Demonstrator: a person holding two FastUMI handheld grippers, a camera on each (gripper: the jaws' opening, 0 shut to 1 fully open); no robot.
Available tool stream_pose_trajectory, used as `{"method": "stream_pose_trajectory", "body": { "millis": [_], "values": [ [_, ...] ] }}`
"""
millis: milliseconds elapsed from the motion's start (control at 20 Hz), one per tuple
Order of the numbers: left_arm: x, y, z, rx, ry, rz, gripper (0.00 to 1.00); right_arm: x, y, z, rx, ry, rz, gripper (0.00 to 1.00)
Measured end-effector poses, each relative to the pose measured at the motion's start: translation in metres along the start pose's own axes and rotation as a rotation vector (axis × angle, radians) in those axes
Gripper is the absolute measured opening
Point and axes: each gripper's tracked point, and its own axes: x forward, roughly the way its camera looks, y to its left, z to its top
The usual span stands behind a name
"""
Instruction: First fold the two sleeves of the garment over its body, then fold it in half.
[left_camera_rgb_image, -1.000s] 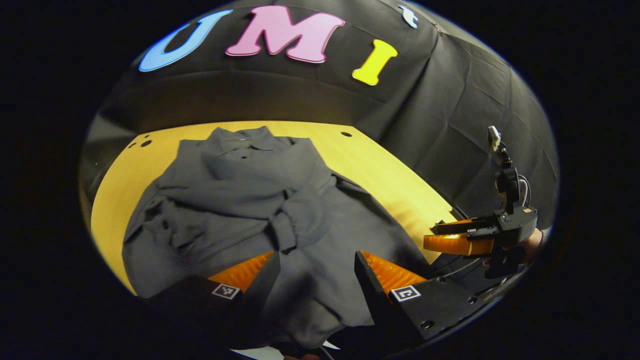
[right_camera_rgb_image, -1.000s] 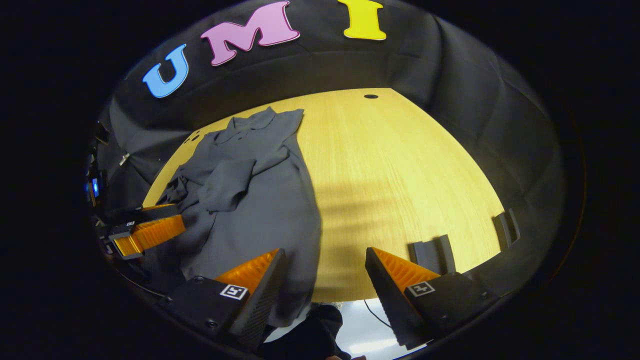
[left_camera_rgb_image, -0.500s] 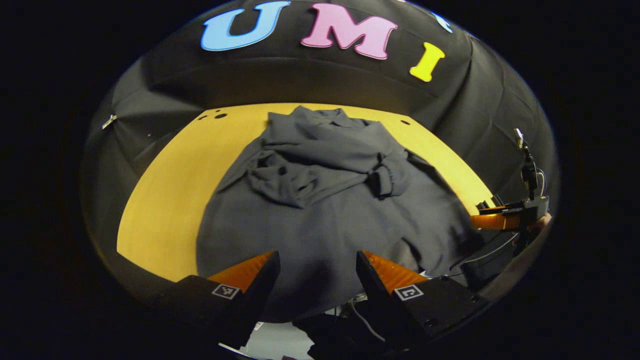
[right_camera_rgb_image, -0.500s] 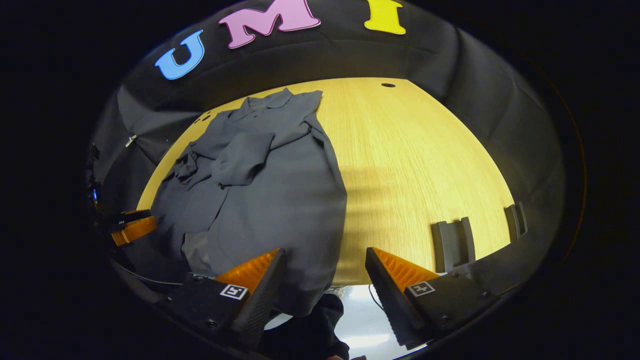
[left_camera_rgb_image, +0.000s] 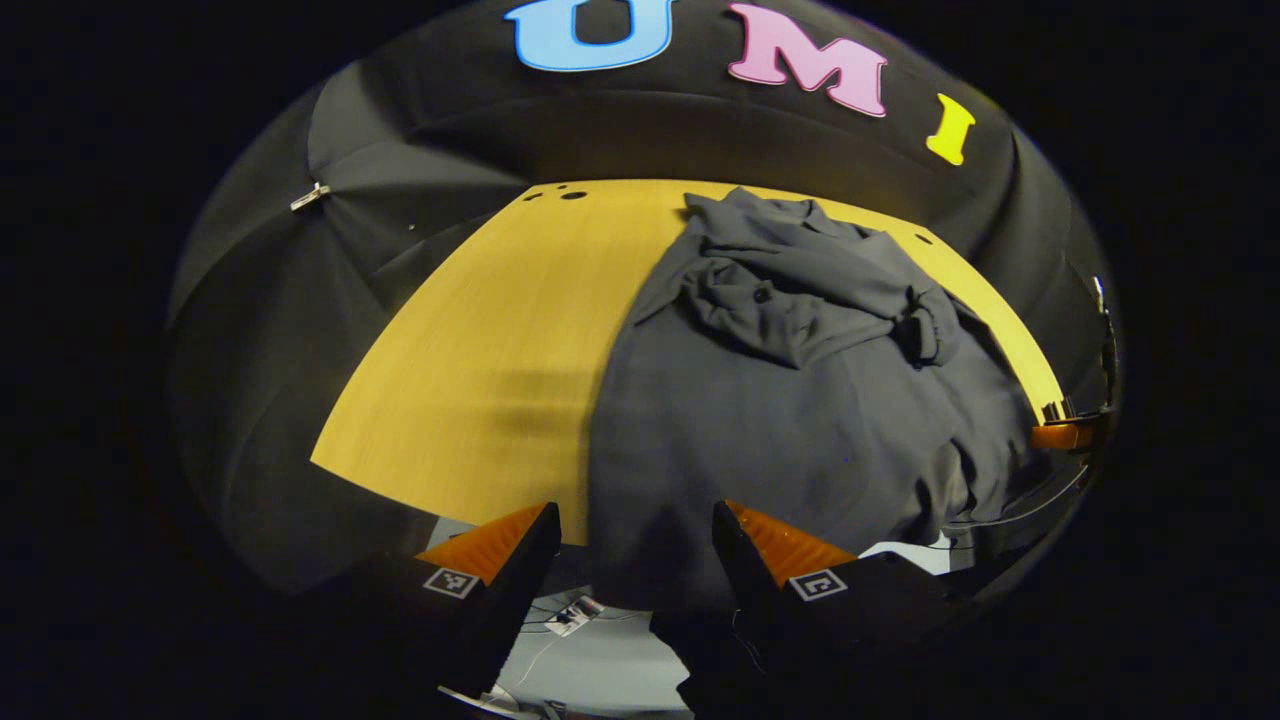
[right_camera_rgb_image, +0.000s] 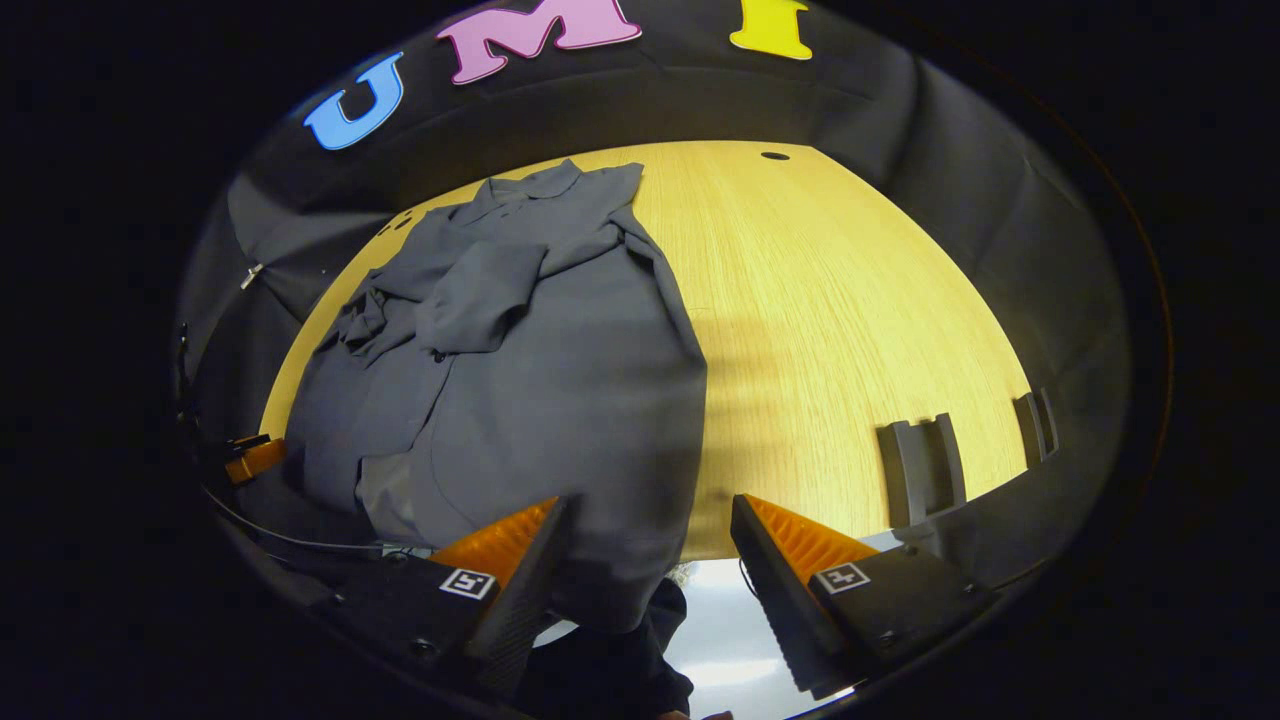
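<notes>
Now both sleeves lie folded across the grey garment on the bench.

Left hand-held gripper, bottom centre of the left gripper view, is spread at the hem's left corner; right hand-held gripper, likewise spread, frames the right corner, hem draping off the bench edge.

No readable writing stands on the garment or the table. Each finger block of the left gripper and the right gripper bears a small square black-and-white marker, a coded pattern with no readable words.
</notes>
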Motion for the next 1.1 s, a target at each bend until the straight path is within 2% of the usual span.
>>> {"method": "stream_pose_trajectory", "body": {
  "millis": [300, 550, 700, 750, 800, 900, 950, 1050, 1100],
  "values": [
    [0.02, 0.005, -0.018, 0.042, 0.077, -0.016, 0.96, 0.011, 0.014, -0.012, -0.014, 0.041, 0.001, 0.99],
    [0.023, 0.003, -0.02, 0.079, 0.098, -0.052, 0.96, 0.02, 0.013, -0.007, -0.072, 0.037, -0.052, 0.99],
    [0.027, 0.002, -0.022, 0.024, 0.119, -0.059, 0.97, 0.022, 0.02, -0.006, -0.122, 0.035, -0.05, 0.99],
    [0.024, -0.005, -0.023, 0.055, 0.139, -0.086, 0.97, 0.024, 0.022, -0.004, -0.122, 0.025, -0.031, 0.77],
    [0.028, -0.018, -0.02, 0.11, 0.146, -0.143, 0.74, 0.027, 0.025, 0.0, -0.113, 0.017, -0.009, 0.55],
    [0.03, -0.024, -0.015, 0.14, 0.162, -0.171, 0.3, 0.032, 0.026, 0.004, -0.058, 0.029, 0.026, 0.11],
    [0.031, -0.023, -0.012, 0.119, 0.17, -0.171, 0.07, 0.03, 0.024, 0.005, -0.029, 0.034, 0.037, 0.05],
    [0.025, -0.023, 0.005, 0.079, 0.141, -0.174, 0.02, 0.025, 0.026, 0.01, 0.007, 0.029, 0.045, 0.06],
    [0.021, -0.026, 0.017, 0.078, 0.111, -0.178, 0.06, 0.02, 0.027, 0.016, 0.02, 0.012, 0.049, 0.06]
  ]
}}
